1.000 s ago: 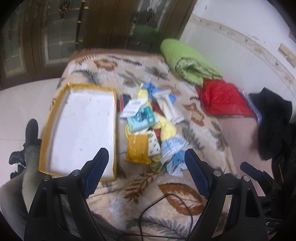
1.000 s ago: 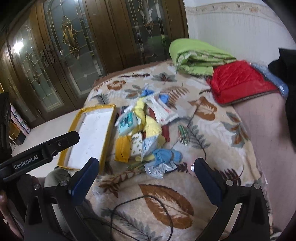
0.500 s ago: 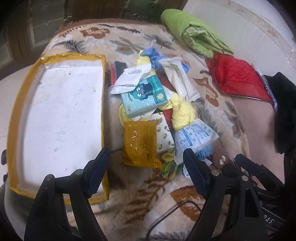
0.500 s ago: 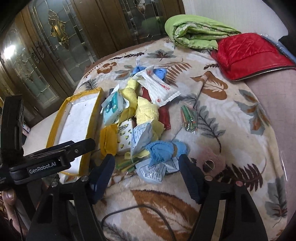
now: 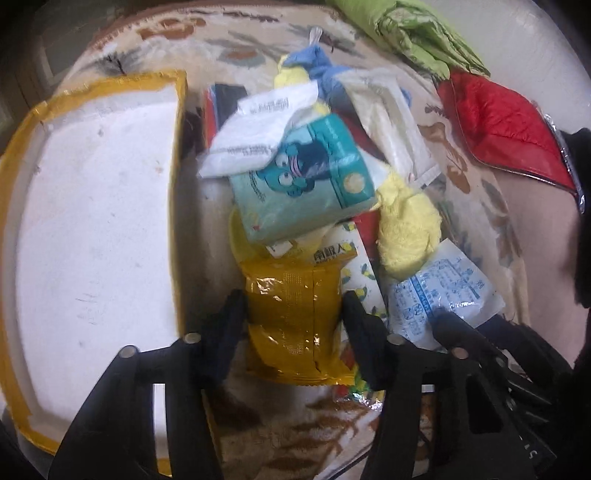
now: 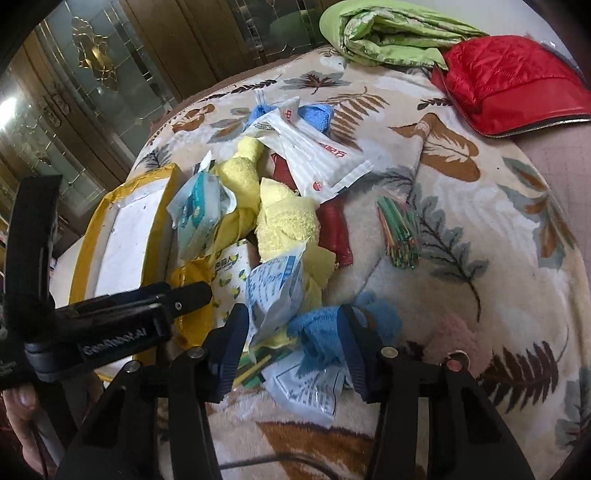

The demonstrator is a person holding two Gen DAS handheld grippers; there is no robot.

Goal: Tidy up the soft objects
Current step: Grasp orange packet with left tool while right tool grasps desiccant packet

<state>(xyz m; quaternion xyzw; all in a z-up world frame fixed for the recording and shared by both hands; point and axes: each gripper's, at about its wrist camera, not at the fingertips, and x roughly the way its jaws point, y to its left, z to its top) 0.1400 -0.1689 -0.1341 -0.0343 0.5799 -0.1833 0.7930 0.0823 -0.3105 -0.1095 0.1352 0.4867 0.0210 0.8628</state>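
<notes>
At the far left sits the white tray (image 5: 92,229) with its yellow taped rim, its long edge running just beside the pile of soft things on the leaf-patterned blanket (image 6: 480,258).

My left tongs (image 5: 293,314) are down over the near end of the yellow foil packet (image 5: 295,317). The 2 fingers sit on either side of it, about as far apart as the packet is wide, each one at or against an edge; I cannot tell whether they are pressing it yet. Behind the packet lies the teal tissue pack (image 5: 303,184) with the cartoon bear, a white sachet (image 5: 258,133) across its top.

Next over are the lemon-print pack (image 6: 231,273), the yellow towel (image 6: 288,221) and a blue-printed clear pouch (image 6: 273,291).

My right tongs (image 6: 291,343) straddle the near edge of the pile, partly open, with the blue cloth (image 6: 317,328) between the fingers and against the right one. I cannot tell if it is gripped.

Right of that lie the bundle of coloured sticks (image 6: 397,232), then the green quilt (image 6: 388,33) and red quilted bag (image 6: 513,74).
</notes>
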